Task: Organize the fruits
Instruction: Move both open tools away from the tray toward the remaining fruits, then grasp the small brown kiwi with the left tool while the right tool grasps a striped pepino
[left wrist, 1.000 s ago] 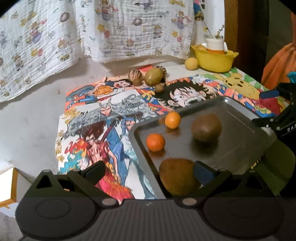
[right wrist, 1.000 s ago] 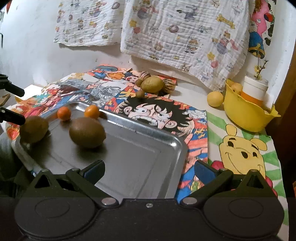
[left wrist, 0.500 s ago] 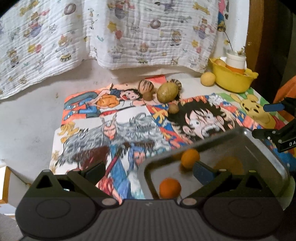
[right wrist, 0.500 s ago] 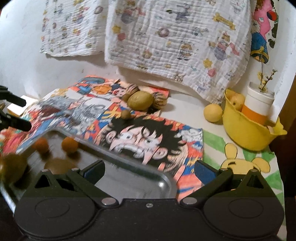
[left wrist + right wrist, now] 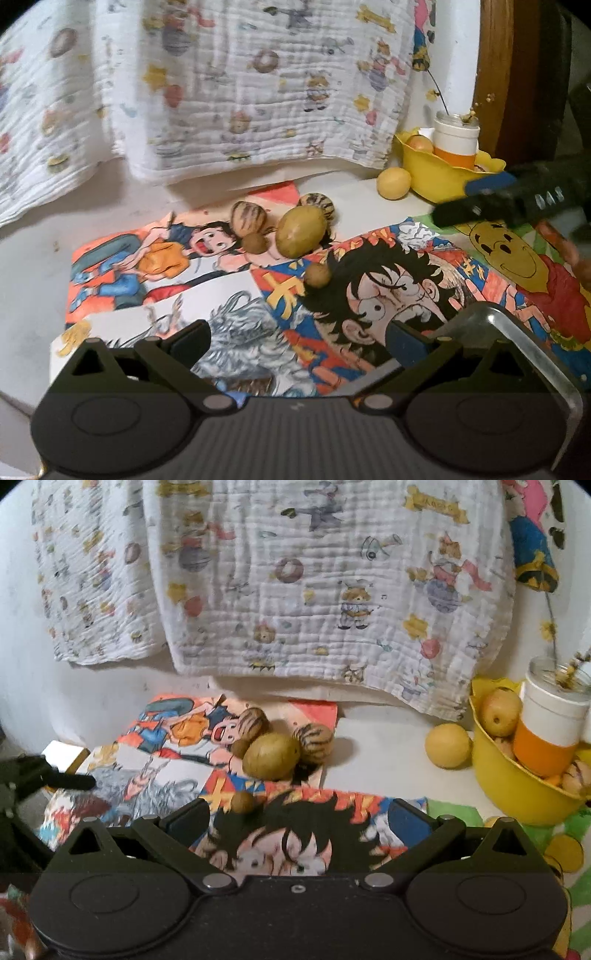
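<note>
A cluster of fruit lies at the back of the cartoon mat: a large green-yellow fruit [image 5: 301,230] [image 5: 271,755], two striped brown fruits [image 5: 247,218] [image 5: 313,738] and small brown round ones [image 5: 317,275] [image 5: 242,802]. A yellow round fruit [image 5: 393,178] [image 5: 447,744] lies beside a yellow bowl [image 5: 439,173] [image 5: 517,794] that holds more fruit. A corner of the metal tray [image 5: 517,332] shows low in the left wrist view. My left gripper [image 5: 297,338] is open and empty. My right gripper [image 5: 297,818] is open and empty above the mat.
A white and orange jar [image 5: 550,731] stands in the yellow bowl. Printed cloths [image 5: 295,572] hang on the wall behind. The right gripper [image 5: 517,199] crosses the right of the left wrist view; the left gripper [image 5: 44,775] shows at the left of the right wrist view.
Both grippers have risen and moved forward toward the fruit cluster. The tray with the oranges and brown fruits has dropped out of view, only a corner remains.
</note>
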A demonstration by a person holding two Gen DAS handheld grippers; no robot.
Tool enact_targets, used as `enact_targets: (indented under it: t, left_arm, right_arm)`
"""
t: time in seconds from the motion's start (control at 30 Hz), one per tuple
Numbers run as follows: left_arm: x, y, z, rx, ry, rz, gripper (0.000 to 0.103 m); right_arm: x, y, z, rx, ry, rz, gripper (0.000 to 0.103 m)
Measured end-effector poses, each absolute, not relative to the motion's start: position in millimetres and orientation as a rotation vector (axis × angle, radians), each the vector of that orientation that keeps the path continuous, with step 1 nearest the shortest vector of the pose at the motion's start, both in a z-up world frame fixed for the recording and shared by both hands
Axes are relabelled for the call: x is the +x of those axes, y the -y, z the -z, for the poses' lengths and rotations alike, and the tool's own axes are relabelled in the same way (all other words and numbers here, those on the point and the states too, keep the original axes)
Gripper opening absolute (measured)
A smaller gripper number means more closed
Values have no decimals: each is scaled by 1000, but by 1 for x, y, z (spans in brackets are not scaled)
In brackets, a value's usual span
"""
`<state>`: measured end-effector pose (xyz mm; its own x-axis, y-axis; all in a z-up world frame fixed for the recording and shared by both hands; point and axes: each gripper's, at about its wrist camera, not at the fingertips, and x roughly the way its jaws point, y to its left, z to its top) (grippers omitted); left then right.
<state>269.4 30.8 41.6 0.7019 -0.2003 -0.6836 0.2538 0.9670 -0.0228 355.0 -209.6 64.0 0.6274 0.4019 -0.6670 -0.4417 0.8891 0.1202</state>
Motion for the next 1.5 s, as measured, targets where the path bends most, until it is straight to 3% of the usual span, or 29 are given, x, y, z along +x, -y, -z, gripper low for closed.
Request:
enact_targets:
  t: [0.4,0.63,0.9,1.5]
  left_arm:
    - [323,-16,-11,56,-777,260,102]
    - [343,-11,3,39,-790,246,99]
    - [356,-9,11,0,-805,264,79]
    - [375,-9,21,-38,-828,286,42]
  right_arm:
    - [440,186,-37,119,-860,-434,101]
    - [482,172,-8,194,-889,-327,83]
    - [511,167,17,233,-911,-262,64]
    - [528,149,29,326,-913,-310,53]
